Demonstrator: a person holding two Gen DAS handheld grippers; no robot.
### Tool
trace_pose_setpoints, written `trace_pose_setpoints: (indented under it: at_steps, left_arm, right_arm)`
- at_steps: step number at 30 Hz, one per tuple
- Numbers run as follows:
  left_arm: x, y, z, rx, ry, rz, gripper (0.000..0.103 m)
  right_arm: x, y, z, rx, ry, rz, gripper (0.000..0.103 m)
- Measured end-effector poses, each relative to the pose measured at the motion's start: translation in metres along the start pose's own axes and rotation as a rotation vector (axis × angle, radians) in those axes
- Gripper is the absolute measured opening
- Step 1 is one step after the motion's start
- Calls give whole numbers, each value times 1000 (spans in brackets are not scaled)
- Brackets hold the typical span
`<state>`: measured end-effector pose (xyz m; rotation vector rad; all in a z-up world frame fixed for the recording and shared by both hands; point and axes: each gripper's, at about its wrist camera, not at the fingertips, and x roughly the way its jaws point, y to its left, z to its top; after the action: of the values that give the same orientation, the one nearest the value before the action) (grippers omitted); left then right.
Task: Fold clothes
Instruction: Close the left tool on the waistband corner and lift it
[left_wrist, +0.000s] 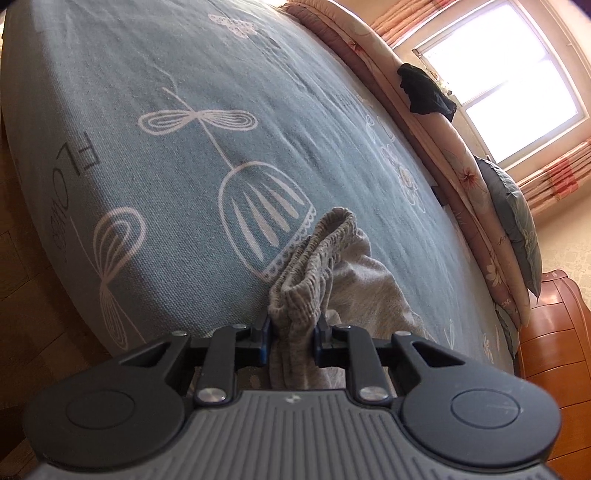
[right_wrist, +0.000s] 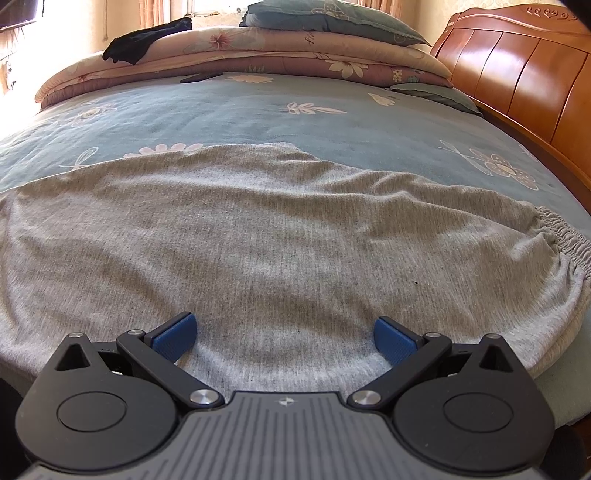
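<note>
Grey knit garment with a gathered elastic waistband lies spread on the bed, on a teal bedspread printed with white flower outlines. In the right wrist view it covers most of the near bedspread, waistband bunched at the right edge, cloth lightly rippled.

Left gripper: jaws closed on a bunched section of the waistband; the ribbed band rises in a loop above the fingers, and the rest of the cloth trails to the right onto the bedspread. View is tilted; wooden floor shows at left past the mattress edge.

Right gripper: jaws spread wide, blue pads angled outward, grey fabric directly beyond them. Cannot tell whether the pads touch the cloth.

Far side of bed: folded pink floral quilt with a grey-blue pillow on top and a black crumpled cloth item on its left part. Orange-brown wooden headboard at right. Bright window with pink curtains in left wrist view.
</note>
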<state>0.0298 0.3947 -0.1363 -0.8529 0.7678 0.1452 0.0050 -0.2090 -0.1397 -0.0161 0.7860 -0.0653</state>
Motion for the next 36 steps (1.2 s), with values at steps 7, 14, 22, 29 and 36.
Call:
trace_pose_setpoints:
  at_steps: [7, 14, 22, 29, 36]
  left_arm:
    - [-21, -49, 4, 108, -12, 10, 18]
    - [-26, -84, 1, 183, 10, 8, 18]
    - [-29, -100, -1, 222, 32, -16, 18]
    - [-31, -97, 5, 211, 59, -60, 18]
    - [-31, -86, 18, 179, 93, -123, 18]
  right_arm:
    - [-3, -2, -2, -9, -6, 8, 103]
    - [-17, 8, 18, -66, -9, 95, 103]
    - [-62, 117, 78, -249, -174, 532, 103]
    - [-82, 287, 86, -475, -189, 780, 103]
    - [-69, 380, 65, -450, -129, 725, 103]
